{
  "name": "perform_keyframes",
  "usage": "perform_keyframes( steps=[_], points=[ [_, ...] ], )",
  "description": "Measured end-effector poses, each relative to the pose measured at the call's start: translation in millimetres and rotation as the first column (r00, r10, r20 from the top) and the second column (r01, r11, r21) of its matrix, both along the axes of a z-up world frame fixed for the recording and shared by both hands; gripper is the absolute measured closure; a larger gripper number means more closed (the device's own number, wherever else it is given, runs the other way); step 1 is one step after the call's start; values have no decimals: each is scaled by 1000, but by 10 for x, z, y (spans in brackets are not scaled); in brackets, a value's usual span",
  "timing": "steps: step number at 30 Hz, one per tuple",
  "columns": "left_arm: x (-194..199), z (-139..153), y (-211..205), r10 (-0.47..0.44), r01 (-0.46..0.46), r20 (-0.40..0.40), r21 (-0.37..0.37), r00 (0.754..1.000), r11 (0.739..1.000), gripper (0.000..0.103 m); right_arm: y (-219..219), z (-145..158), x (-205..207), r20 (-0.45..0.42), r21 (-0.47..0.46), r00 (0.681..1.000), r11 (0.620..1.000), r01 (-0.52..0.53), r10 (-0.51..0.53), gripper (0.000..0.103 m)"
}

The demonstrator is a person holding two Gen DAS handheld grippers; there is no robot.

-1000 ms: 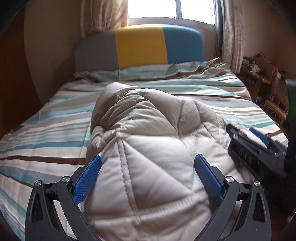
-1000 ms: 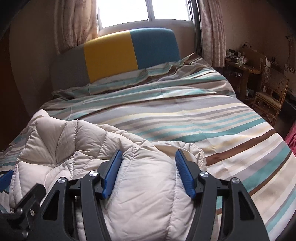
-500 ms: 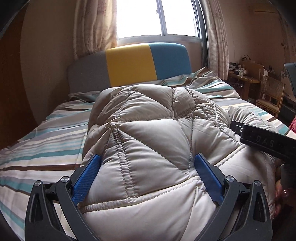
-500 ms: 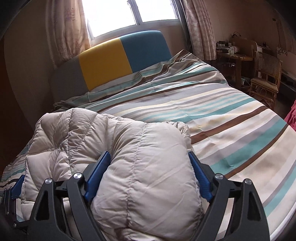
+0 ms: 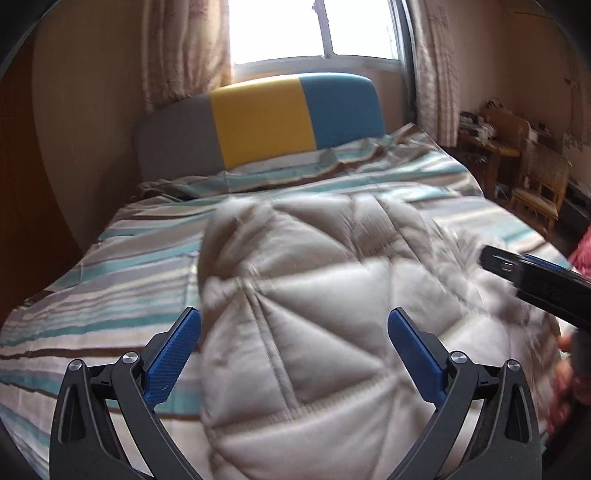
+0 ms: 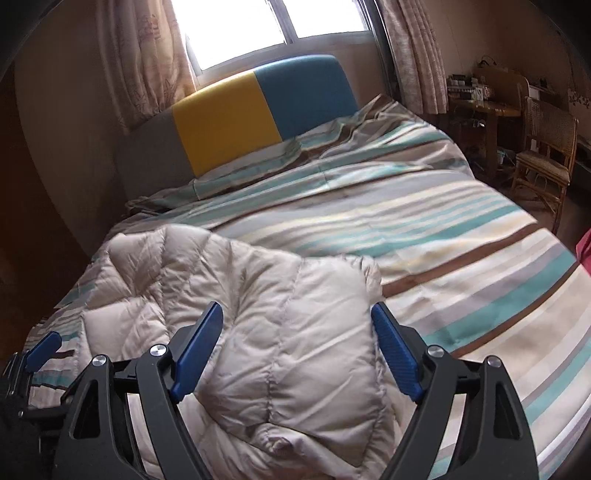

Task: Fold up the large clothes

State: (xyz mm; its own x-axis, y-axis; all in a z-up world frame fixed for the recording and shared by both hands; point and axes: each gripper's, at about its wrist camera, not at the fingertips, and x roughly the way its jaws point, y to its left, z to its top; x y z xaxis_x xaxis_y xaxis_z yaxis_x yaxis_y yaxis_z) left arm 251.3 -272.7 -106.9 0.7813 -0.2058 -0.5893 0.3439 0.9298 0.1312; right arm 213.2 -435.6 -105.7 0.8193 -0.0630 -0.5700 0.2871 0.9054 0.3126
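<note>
A beige quilted down jacket [image 5: 332,314] lies bunched on the striped bed cover [image 5: 110,288]; it also shows in the right wrist view [image 6: 280,332]. My left gripper [image 5: 293,350] is open, its blue pads either side of the jacket's near edge, just above it. My right gripper [image 6: 297,350] is open over the jacket's right part, its pads straddling a puffy fold. The right gripper's black body [image 5: 535,280] shows at the right of the left wrist view. The left gripper's fingertip [image 6: 44,349] shows at the far left of the right wrist view.
The bed has a grey, yellow and blue headboard [image 5: 266,118] under a bright window [image 5: 314,29] with curtains. A wooden table [image 6: 480,107] and wicker chair [image 6: 543,147] stand right of the bed. The striped cover [image 6: 461,240] stretches bare to the jacket's right.
Both grippers have dropped and tipped down toward the bed; the jacket now lies lower and flatter on the cover. Both grippers stay open, the right as wide as half a second ago.
</note>
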Motion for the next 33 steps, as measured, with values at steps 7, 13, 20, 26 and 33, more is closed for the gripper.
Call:
perform_keyframes(
  steps=[7, 13, 20, 26, 33],
  points=[
    [759, 82, -182, 110, -109, -46, 39, 993, 993, 3, 112, 101, 567, -90, -76, 989, 989, -129, 122, 63],
    [919, -387, -423, 49, -36, -108, 122, 993, 992, 3, 79, -427, 642, -115, -39, 992, 997, -63, 58, 64],
    [970, -580, -464, 57, -43, -100, 144, 993, 989, 3, 41, -583, 738, -128, -48, 992, 998, -29, 22, 63],
    [777, -434, -304, 29, -16, -154, 84, 988, 996, 3, 53, -543, 673, -107, -68, 994, 997, -30, 23, 59],
    [367, -285, 173, -43, 17, -199, -130, 979, 991, 3, 125, -348, 333, -39, -103, 999, 995, -11, 7, 36]
  ],
)
